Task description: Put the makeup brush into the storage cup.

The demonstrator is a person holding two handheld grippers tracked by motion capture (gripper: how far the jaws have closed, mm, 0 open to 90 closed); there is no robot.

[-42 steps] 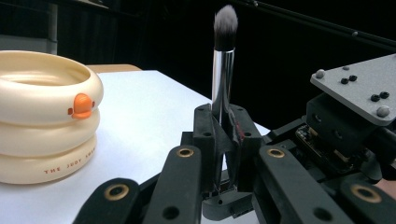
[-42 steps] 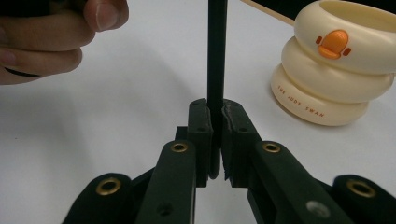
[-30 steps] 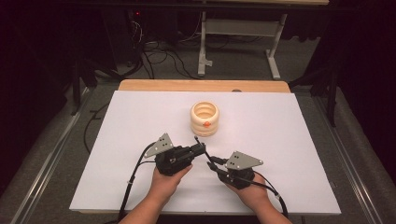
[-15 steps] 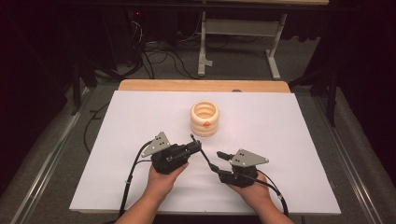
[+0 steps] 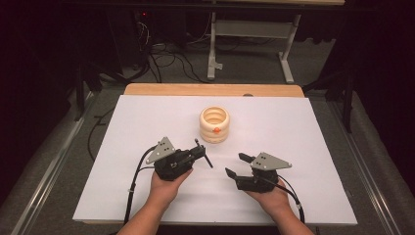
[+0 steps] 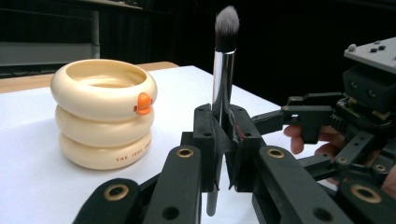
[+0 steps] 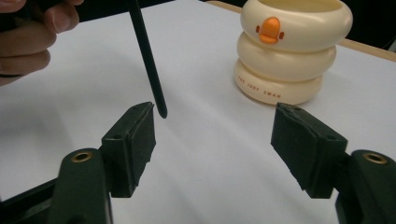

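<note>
White tabletop (image 5: 303,147): left tool (image 5: 198,152) pinches a makeup brush (image 6: 223,70); right tool (image 5: 236,165), just opening, stands spread.

The left gripper (image 6: 223,154) clamps a makeup brush (image 6: 223,88) upright, bristles at the top. A cream ringed holder (image 6: 103,112) stands on the white table (image 6: 28,186) to the left. The right gripper (image 6: 327,122) sits beyond, jaws apart.

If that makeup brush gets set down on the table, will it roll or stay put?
The brush probably rolls: its handle looks round, smooth and slim. It seems stiff, standing straight in the shut left gripper, with only the soft bristle tip likely to give. It looks light, and the glossy metal sleeve may be slippery, so dropping it into the cup seems safer.
</note>
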